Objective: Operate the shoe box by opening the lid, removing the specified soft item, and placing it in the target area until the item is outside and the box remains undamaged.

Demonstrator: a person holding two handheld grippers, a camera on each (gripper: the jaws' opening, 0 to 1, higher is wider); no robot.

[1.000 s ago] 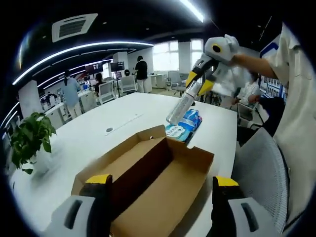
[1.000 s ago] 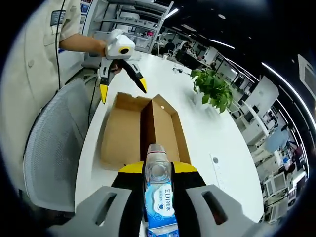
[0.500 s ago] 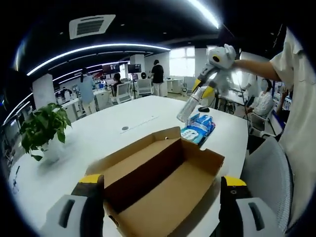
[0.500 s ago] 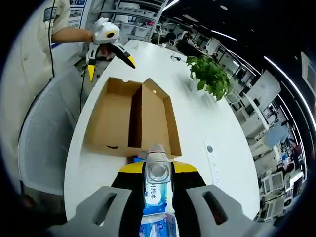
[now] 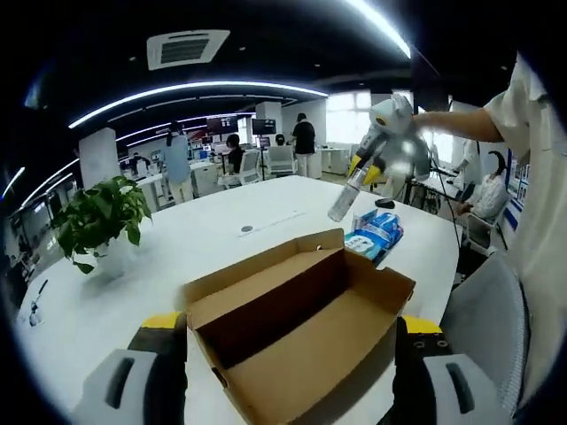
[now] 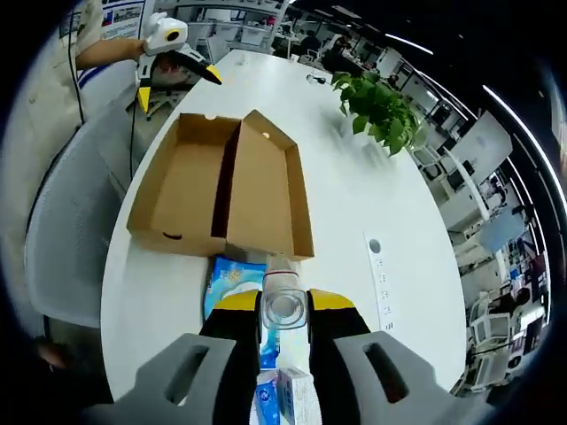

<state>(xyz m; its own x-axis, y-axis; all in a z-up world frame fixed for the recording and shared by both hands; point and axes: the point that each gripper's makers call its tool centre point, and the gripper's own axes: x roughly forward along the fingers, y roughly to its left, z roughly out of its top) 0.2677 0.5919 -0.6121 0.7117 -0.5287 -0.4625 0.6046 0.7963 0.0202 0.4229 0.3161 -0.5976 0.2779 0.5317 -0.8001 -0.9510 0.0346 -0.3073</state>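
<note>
The open cardboard shoe box (image 5: 301, 328) lies on the white table (image 5: 177, 257), lid folded out flat, and looks empty inside. My left gripper (image 5: 291, 354) stands open just short of its near end, a yellow-tipped jaw on either side. A soft blue pack (image 5: 376, 232) lies on the table beyond the box's far end. Above it my right gripper (image 5: 363, 164) is shut on a clear water bottle (image 5: 344, 199). In the right gripper view the bottle (image 6: 283, 305) sits between my right gripper (image 6: 283, 301) jaws, high over the blue pack (image 6: 232, 283) and the box (image 6: 221, 190), with the left gripper (image 6: 177, 87) open at the box's far end.
A potted plant (image 5: 102, 217) stands on the table left of the box and appears as the plant (image 6: 381, 106) in the right gripper view. A grey mesh chair (image 6: 62, 239) is at the table's edge. A white pack (image 6: 292, 398) lies under the right gripper. People and desks fill the background.
The right gripper has risen and pulled back from the box with the bottle, bringing the blue pack into its view. The left gripper's view has swung slightly; the box has not moved.
</note>
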